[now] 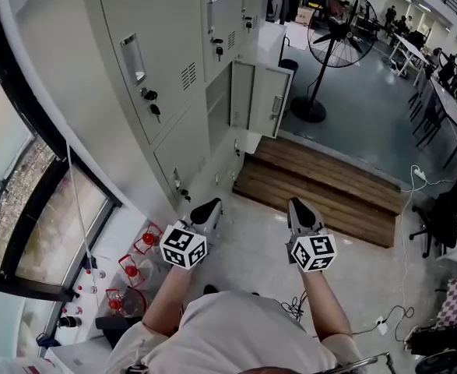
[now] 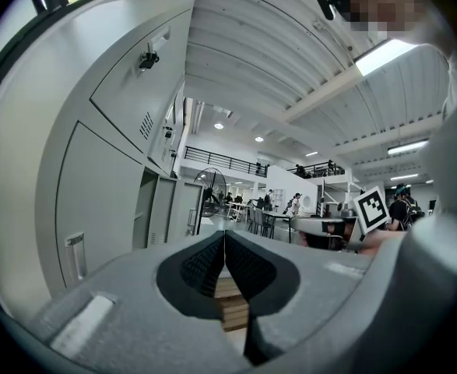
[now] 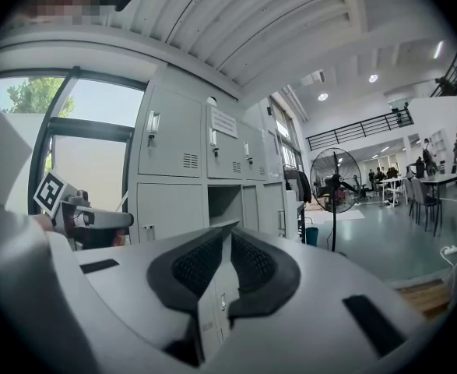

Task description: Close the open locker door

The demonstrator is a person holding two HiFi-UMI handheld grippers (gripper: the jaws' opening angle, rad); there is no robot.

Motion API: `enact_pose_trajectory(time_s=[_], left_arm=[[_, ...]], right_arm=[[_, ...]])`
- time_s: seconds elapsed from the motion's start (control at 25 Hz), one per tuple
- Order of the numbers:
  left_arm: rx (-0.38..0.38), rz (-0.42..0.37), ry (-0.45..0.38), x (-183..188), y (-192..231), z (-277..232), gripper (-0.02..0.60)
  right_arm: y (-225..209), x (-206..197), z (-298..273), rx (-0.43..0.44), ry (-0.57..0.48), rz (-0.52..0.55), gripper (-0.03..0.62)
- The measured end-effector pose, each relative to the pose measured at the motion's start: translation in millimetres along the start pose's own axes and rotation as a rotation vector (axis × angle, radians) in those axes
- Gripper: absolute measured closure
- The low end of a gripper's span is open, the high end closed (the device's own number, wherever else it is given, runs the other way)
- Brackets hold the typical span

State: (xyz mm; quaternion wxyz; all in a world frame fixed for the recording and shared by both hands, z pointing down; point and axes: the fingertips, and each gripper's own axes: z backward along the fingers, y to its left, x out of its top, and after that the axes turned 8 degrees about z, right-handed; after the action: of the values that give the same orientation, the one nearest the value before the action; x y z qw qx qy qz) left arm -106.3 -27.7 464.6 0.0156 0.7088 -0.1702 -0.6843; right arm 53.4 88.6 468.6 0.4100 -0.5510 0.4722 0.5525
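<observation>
A row of grey lockers (image 1: 162, 76) runs along the left in the head view. One lower locker stands open (image 1: 241, 92), its door (image 1: 268, 100) swung out toward the room. That open door (image 2: 185, 216) lies ahead in the left gripper view, and the door (image 3: 273, 209) with its dark compartment (image 3: 222, 205) also appears in the right gripper view. My left gripper (image 1: 205, 210) (image 2: 225, 236) is shut and empty. My right gripper (image 1: 302, 213) (image 3: 228, 236) has a narrow slit between its pads, with nothing in it. Both hang well short of the door.
A low wooden step (image 1: 321, 185) lies on the floor between me and the open locker. A standing fan (image 1: 339, 29) is behind it. Red objects (image 1: 135, 263) sit by the window at left. An office chair (image 1: 446, 209) and cables (image 1: 399, 314) are at right. Keys (image 1: 152, 104) hang from locker doors.
</observation>
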Motion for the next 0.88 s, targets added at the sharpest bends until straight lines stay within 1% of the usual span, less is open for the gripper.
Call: enact_pose_trajectory(time_s=[0.12, 0.28, 0.56, 0.88], left_arm=[[0.006, 0.001, 0.002, -1, -1, 0, 0.566], [0.019, 0.004, 0.001, -2, -4, 2, 0.566], [0.039, 0.014, 0.007, -12, -13, 4, 0.566], [0.082, 0.029, 0.003, -23, -25, 4, 0.566]], right_arm=[[1, -1, 0, 0.010, 0.004, 0.006, 0.541], [1, 0, 2, 0.024, -0.001, 0.004, 0.524], [-6, -3, 12, 0.037, -0.005, -0.004, 0.516], [-24, -21, 30, 0.051, 0.033, -0.015, 0.513]])
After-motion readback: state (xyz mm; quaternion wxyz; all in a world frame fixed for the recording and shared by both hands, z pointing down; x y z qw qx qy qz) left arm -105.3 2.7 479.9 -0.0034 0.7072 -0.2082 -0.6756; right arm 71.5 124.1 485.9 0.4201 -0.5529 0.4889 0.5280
